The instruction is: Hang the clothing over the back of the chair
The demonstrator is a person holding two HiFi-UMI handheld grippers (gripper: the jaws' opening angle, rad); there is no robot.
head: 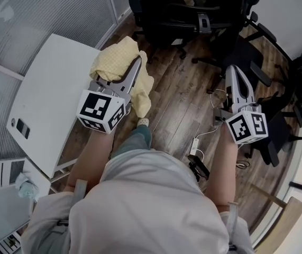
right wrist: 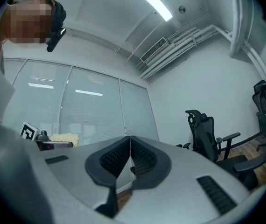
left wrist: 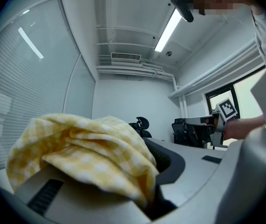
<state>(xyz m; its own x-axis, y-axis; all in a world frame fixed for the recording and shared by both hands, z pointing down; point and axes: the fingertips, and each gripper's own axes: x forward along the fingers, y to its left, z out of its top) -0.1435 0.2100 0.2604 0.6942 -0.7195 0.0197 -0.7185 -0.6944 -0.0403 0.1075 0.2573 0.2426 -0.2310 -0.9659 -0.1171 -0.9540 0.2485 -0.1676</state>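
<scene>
Left gripper (head: 136, 65) is clamping the yellow checked clothing (head: 116, 62) beside the white table (head: 45, 105). Right gripper (head: 232, 72) is staying-free: jaws together, empty, pointing over the wood floor (head: 177, 110) toward black office chairs (head: 172, 15).

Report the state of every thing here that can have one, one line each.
Yellow checked cloth garment: bunched up, pinched in the left claw, one end hanging down.
Left claw: shut on the garment.
Right claw: shut, with nothing between its jaws.
Black wheeled office chair: upright, nothing draped over it.
</scene>
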